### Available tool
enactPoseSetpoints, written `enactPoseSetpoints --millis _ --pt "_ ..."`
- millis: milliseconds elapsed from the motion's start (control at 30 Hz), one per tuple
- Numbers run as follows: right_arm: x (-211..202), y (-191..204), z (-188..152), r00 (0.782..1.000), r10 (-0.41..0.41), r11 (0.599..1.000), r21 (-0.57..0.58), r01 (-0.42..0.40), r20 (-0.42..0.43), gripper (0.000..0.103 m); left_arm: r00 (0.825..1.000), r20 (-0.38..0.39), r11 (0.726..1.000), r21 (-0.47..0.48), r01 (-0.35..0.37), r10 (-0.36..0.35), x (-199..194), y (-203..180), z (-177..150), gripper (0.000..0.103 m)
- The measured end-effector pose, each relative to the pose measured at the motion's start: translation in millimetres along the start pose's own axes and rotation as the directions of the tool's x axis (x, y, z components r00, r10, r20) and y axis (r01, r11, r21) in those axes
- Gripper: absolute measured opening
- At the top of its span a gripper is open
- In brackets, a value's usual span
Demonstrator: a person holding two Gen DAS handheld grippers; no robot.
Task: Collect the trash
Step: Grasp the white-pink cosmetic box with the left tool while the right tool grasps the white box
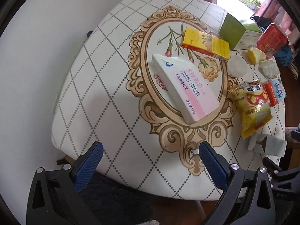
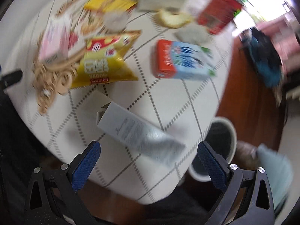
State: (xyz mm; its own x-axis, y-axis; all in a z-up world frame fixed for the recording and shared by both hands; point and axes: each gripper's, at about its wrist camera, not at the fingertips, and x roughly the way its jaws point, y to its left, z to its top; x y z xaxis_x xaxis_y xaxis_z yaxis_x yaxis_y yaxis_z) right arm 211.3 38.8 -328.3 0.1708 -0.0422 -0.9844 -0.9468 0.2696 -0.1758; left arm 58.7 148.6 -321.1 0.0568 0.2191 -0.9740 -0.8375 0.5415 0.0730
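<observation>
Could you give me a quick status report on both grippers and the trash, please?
Left hand-held gripper open, empty. Right hand-held gripper open, above grey carton on table. Bin beside table edge. Nothing blocking; right view blurred.

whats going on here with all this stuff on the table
A person holds a two-finger gripper in each hand over a table strewn with trash. Both the left gripper and the right gripper are open and hold nothing. The left one faces a pink and white box; the right one sits just short of a grey carton, with a bin on the floor beside the table. Nothing is picked up yet.
</observation>
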Motion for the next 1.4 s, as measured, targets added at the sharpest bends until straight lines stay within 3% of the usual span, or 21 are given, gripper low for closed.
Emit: enactPoseSetpoints --millis 67,133,167,267,367,433,500,533,567,600,667,733,800,867,933,967,1000,1100,1267,1333,1400 --pt "10 1 7 1.000 -0.009 1.000 -0.027 0.009 -0.013 0.102 1.000 0.003 1.000 -0.007 0.003 -0.003 3 -1 2 0.103" --pt "18 -1 11 0.999 0.029 1.000 -0.006 -0.030 -0.023 0.088 1.000 0.010 1.000 -0.020 0.015 -0.015 4 1 8 0.103" --pt "20 -4 11 0.997 0.068 0.997 0.024 -0.068 -0.030 0.071 1.000 0.012 0.999 -0.026 0.024 -0.023 2 0 11 0.103" --pt "26 -22 5 0.986 0.167 0.968 0.193 -0.161 -0.018 0.062 0.998 0.018 0.996 -0.068 0.063 -0.062 1 -1 26 0.103" --pt "32 -44 -7 0.964 0.265 0.884 0.397 -0.247 0.009 0.058 0.990 -0.006 0.981 -0.140 0.137 -0.139 9 1 43 0.103" --pt "36 -62 -23 0.942 0.328 0.772 0.556 -0.307 0.065 0.057 0.977 -0.035 0.957 -0.207 0.201 -0.213 21 1 55 0.103" --pt "42 -75 -36 0.924 0.365 0.667 0.659 -0.347 0.117 0.059 0.969 -0.056 0.944 -0.247 0.221 -0.242 30 0 62 0.103" --pt "46 -79 -40 0.915 0.380 0.633 0.683 -0.365 0.137 0.063 0.964 -0.073 0.938 -0.262 0.228 -0.255 38 -2 67 0.102" --pt "50 -83 -45 0.903 0.399 0.595 0.705 -0.387 0.159 0.072 0.964 -0.083 0.937 -0.267 0.224 -0.254 43 -4 69 0.097" --pt "51 -85 -50 0.892 0.413 0.569 0.713 -0.411 0.185 0.074 0.963 -0.087 0.936 -0.269 0.225 -0.257 48 -6 73 0.085" --pt "48 -88 -54 0.891 0.410 0.576 0.702 -0.418 0.195 0.074 0.968 -0.099 0.946 -0.256 0.200 -0.232 55 -8 77 0.067" --pt "41 -83 -54 0.912 0.371 0.635 0.667 -0.388 0.177 0.074 0.977 -0.056 0.957 -0.217 0.191 -0.207 49 -11 78 0.049" --pt "37 -76 -51 0.930 0.336 0.698 0.624 -0.352 0.149 0.074 0.982 -0.052 0.972 -0.157 0.173 -0.183 45 -17 77 0.048" --pt "40 -68 -43 0.942 0.309 0.733 0.599 -0.323 0.129 0.073 0.986 -0.043 0.983 -0.086 0.159 -0.164 39 -23 69 0.048" --pt "40 -61 -41 0.954 0.276 0.765 0.574 -0.292 0.118 0.064 0.991 -0.036 0.991 -0.006 0.131 -0.131 32 -30 54 0.047" --pt "37 -59 -42 0.957 0.264 0.772 0.569 -0.284 0.120 0.048 0.991 -0.035 0.991 0.038 0.127 -0.126 29 -35 44 0.047" --pt "37 -57 -46 0.954 0.270 0.764 0.575 -0.293 0.127 0.048 0.992 -0.039 0.990 0.074 0.121 -0.119 27 -38 34 0.047" --pt "39 -55 -64 0.920 0.361 0.662 0.653 -0.369 0.153 0.046 0.995 -0.045 0.983 0.152 0.099 -0.093 21 -47 0 0.047" --pt "38 -52 -90 0.871 0.441 0.542 0.710 -0.449 0.215 0.048 0.992 -0.057 0.973 0.199 0.118 -0.109 21 -58 -32 0.048" --pt "39 -51 -93 0.871 0.447 0.544 0.710 -0.447 0.207 0.060 0.993 -0.057 0.974 0.195 0.112 -0.103 25 -60 -33 0.048" --pt "36 -46 -94 0.893 0.408 0.598 0.683 -0.419 0.190 0.062 0.993 -0.070 0.976 0.190 0.108 -0.096 32 -58 -31 0.047"
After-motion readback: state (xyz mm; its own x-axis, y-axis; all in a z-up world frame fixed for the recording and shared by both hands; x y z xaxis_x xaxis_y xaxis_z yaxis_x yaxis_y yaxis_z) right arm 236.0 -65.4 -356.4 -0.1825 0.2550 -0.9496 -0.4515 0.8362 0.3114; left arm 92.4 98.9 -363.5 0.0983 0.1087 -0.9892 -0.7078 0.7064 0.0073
